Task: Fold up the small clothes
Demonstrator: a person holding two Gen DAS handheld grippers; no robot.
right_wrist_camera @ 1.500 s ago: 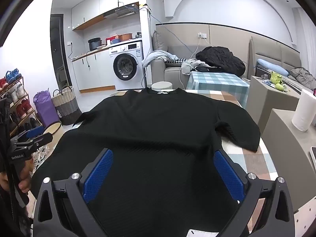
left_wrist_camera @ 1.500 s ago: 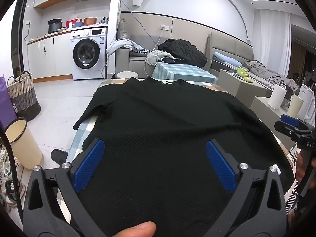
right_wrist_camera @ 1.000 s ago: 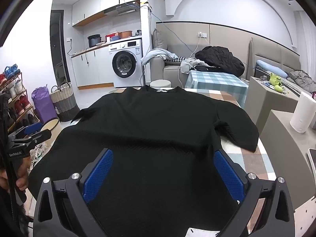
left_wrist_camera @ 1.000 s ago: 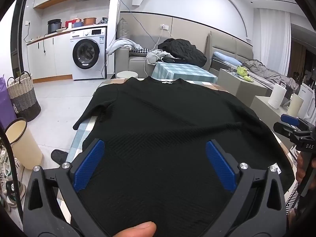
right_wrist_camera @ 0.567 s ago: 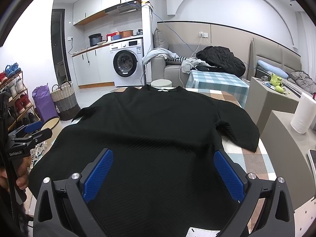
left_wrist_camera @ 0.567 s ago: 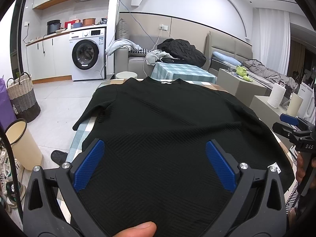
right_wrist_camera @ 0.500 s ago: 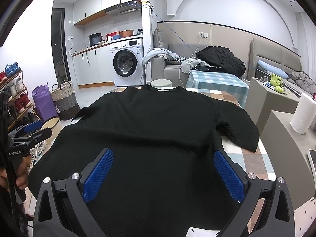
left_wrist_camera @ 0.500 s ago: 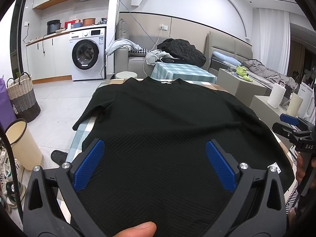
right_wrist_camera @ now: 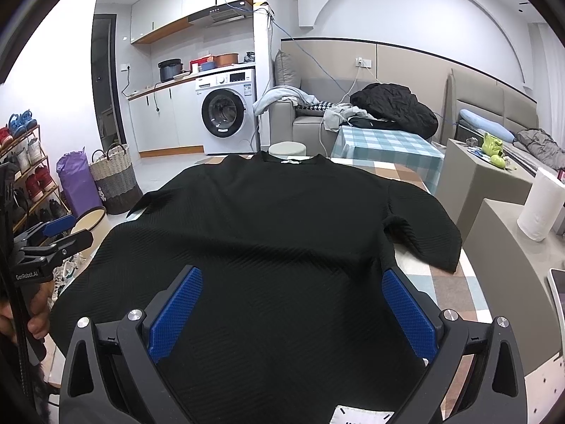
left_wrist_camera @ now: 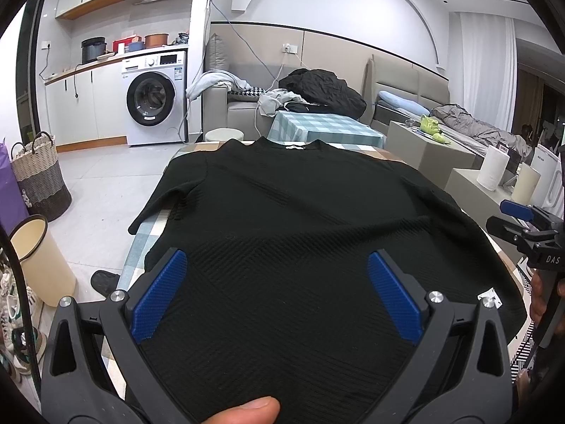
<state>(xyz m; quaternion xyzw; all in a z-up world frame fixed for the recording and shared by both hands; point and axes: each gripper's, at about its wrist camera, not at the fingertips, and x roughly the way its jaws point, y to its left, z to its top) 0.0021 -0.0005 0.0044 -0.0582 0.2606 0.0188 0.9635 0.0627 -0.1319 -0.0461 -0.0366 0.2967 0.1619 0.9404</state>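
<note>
Shirt [left_wrist_camera: 289, 233] beneath both spread hand-held grippers

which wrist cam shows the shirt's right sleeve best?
Right wrist view: the right sleeve lies whole and flat on the checked tablecloth, cuff edge visible. In the left wrist view the black shirt shows its left sleeve instead; the right one is foreshortened at the body's edge.

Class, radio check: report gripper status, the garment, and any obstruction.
Left gripper open, right gripper open, both above hem end. Black top flat on checked table, unfolded, sleeves out. Nothing lying on it.
</note>
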